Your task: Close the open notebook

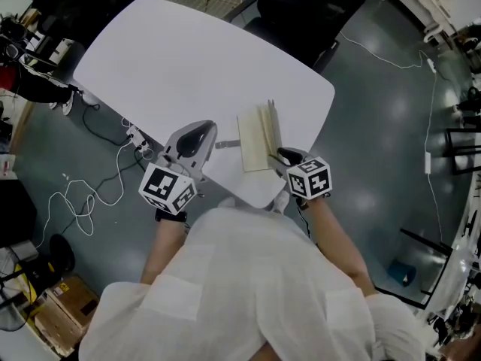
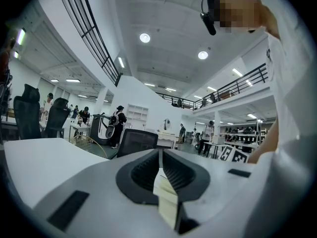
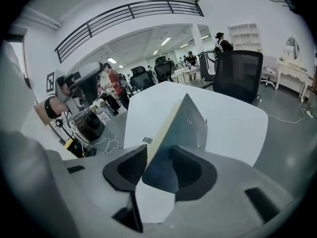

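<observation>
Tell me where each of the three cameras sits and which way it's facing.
Left gripper view: rides the left gripper, facing level across the table; notebook pages between its jaws, the person's sleeve at right.
Right gripper view: rides the right gripper, facing down along the notebook's raised cover; the left gripper appears at left.
Head view: on the head, facing steeply down; shirt, forearms, both grippers show.
All three share table and notebook.
</observation>
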### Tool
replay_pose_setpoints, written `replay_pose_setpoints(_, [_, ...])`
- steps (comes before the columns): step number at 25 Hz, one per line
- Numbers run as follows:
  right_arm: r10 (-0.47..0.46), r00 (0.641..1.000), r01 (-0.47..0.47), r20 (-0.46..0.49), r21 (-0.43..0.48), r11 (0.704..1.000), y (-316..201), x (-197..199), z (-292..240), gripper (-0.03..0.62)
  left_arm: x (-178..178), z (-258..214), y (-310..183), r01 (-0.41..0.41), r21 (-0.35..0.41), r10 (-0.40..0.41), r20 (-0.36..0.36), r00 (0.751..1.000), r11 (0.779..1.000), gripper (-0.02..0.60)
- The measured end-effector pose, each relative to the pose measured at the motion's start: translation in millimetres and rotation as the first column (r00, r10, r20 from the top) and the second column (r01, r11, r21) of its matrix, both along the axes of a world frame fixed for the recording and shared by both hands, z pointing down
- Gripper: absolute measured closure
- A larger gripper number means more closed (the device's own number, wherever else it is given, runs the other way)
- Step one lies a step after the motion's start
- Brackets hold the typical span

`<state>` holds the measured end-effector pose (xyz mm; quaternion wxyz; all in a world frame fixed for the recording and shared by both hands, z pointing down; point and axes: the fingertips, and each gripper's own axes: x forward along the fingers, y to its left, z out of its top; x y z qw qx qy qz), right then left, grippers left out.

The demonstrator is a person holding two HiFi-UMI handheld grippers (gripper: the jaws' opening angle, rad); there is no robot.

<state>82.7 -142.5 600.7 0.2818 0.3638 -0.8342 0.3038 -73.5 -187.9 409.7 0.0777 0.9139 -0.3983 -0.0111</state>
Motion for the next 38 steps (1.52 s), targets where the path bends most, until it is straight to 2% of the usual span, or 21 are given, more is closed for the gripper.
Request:
replay_pose_setpoints(6, [-0.047, 0.999, 0.047, 0.002, -0.030, 0.998, 4.1, -31.4, 17.4, 0.416, -18.0, 1.9, 4.1, 0.008, -0.006, -0.008, 0.016, 1.000, 1.000, 0.558])
replay_pose_setpoints(13, [-0.049, 0.998, 0.051, 0.032, -0.081, 0.995, 8.3, -52.4, 33.4, 0.439, -40.0, -0.4, 13.6, 0.033, 0.003, -0.033, 0.034, 0.999, 0.999, 0.558])
replay_pose_setpoints(19, [-0.063, 0.998, 0.064, 0.022, -0.073, 0.995, 0.9, -62.3, 34.2, 0.448, -56.7, 3.8, 10.6, 0.060, -0.002, -0.060, 0.030, 0.998, 0.998, 0.558])
replay_pose_setpoints(25, [-0.059, 0.998, 0.060, 0.014, -0.055, 0.997, -7.6, -57.7, 27.4, 0.453, -54.3, 2.8, 5.2, 0.060, 0.004, -0.060, 0.016, 0.998, 0.998, 0.558])
replay_pose_setpoints(31, [-0.028, 0.999, 0.028, 0.034, 0.013, 1.000, -27.8, -46.4, 2.5, 0.456, -49.4, 1.7, -2.9, 0.056, 0.010, -0.056, 0.010, 0.998, 0.998, 0.558])
replay_pose_setpoints(35, [0.021, 0.998, -0.027, 0.063, 0.110, 0.994, -48.6, -25.6, -33.4, 0.464, -42.5, -6.0, -8.5, 0.051, 0.023, -0.051, 0.010, 0.999, 0.998, 0.558])
replay_pose_setpoints(38, [0.075, 0.992, -0.094, 0.104, 0.193, 0.977, -66.0, -5.8, -65.1, 0.472, -39.2, -14.9, -13.2, 0.052, 0.026, -0.052, 0.015, 0.999, 0.998, 0.558])
